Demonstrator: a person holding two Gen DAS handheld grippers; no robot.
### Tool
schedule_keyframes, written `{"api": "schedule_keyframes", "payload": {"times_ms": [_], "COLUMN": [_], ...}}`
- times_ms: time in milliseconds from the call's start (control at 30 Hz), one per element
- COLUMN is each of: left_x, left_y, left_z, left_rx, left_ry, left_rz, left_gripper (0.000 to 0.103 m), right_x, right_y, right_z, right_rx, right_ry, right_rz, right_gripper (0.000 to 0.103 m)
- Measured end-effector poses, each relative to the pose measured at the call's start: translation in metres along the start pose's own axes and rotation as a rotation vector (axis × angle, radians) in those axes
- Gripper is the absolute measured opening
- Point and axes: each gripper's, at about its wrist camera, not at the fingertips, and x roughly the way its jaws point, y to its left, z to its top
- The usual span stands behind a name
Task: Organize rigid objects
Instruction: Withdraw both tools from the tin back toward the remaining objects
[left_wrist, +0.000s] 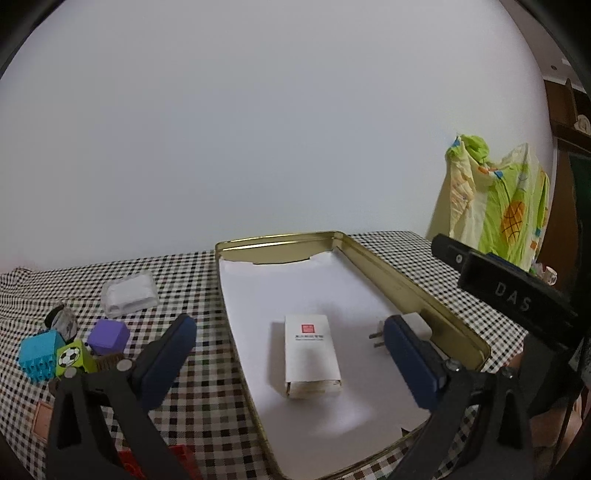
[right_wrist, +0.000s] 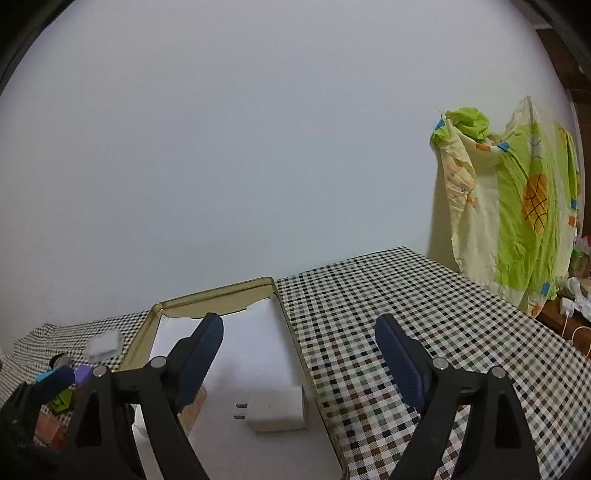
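Charger (right_wrist: 276, 408) lies against tray's (right_wrist: 291, 332) right wall.

White box (left_wrist: 312, 354) and charger (right_wrist: 277, 408) lie in tray (left_wrist: 417, 291).

The checked tablecloth (left_wrist: 192, 398) bears a gold tin tray (left_wrist: 417, 291), toy blocks (left_wrist: 74, 350) and a clear case (left_wrist: 129, 291).

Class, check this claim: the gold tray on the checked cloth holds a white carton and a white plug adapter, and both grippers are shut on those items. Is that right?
Not quite. Both grippers stand open and hold nothing. The left wrist view shows the left gripper clear of the white carton; the right wrist view shows the right gripper clear of the plug adapter. Both items do lie in the gold tray.
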Motion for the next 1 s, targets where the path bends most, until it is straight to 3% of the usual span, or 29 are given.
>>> {"api": "schedule_keyframes", "payload": {"times_ms": [233, 500, 833, 1000], "left_x": [-0.002, -0.013, -0.020, -0.029], "left_y": [-0.003, -0.003, 0.008, 0.007], "left_z": [-0.002, 0.000, 0.004, 0.008], "left_rx": [0.014, 0.037, -0.019, -0.016], "left_ry": [-0.006, -0.073, -0.095, -0.118], "left_rz": [0.002, 0.044, 0.054, 0.050], "left_gripper": [0.102, 0.102, 0.102, 0.102], "right_x": [0.011, 0.006, 0.021, 0.009], "right_y": [0.007, 0.007, 0.007, 0.015], "right_z": [-0.003, 0.001, -0.007, -0.008], "right_rx": [-0.006, 0.062, 0.109, 0.076], "right_ry": [0.044, 0.018, 0.050, -0.025], "right_rz": [-0.023, 0.010, -0.027, -0.093], "right_gripper": [0.086, 0.086, 0.086, 0.086]}}
